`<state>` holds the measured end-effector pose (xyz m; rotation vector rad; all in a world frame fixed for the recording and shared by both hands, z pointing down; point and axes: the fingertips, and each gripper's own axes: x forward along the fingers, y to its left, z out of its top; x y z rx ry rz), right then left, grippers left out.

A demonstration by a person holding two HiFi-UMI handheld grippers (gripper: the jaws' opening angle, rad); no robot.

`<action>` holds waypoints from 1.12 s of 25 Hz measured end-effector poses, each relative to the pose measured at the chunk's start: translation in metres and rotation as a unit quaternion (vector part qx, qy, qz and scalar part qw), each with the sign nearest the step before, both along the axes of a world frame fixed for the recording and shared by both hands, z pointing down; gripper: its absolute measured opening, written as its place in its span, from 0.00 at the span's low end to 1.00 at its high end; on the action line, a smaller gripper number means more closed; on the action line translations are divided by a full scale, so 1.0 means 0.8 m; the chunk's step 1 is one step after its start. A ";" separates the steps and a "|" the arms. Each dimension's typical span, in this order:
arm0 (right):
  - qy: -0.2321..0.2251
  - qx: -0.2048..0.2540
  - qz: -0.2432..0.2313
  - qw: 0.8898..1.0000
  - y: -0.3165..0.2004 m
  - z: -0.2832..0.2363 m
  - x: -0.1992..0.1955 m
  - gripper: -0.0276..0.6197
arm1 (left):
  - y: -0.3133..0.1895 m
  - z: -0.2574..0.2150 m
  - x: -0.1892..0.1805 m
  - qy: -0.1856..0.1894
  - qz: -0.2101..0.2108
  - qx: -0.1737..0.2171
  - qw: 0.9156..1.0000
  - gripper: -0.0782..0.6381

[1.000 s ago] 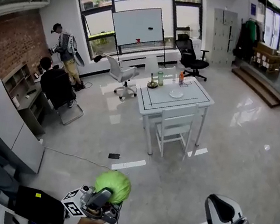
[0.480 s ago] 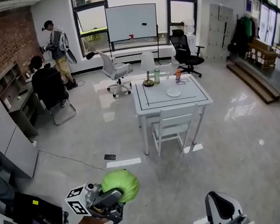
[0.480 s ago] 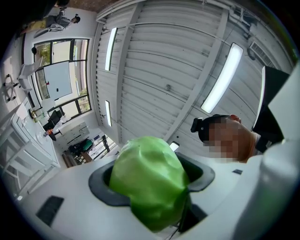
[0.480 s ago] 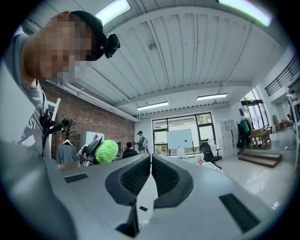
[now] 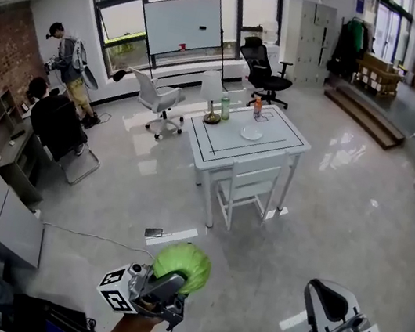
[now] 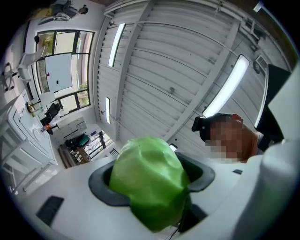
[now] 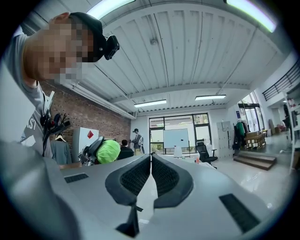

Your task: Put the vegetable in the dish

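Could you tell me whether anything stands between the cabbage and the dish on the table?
Mostly bare floor. A white chair stands at the table's near side, in line between the cabbage, held in the left gripper, and the dish.

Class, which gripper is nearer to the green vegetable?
Left. The left gripper grips the green vegetable between its fingers; the right gripper is shut and apart, off to its right.
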<state>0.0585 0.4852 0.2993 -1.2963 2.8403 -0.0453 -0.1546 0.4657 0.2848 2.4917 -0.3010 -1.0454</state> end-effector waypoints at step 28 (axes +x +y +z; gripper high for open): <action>-0.036 -0.005 -0.049 0.998 -0.155 0.010 0.128 0.05 | -0.127 0.017 0.136 -0.016 -0.044 -0.013 0.999 0.53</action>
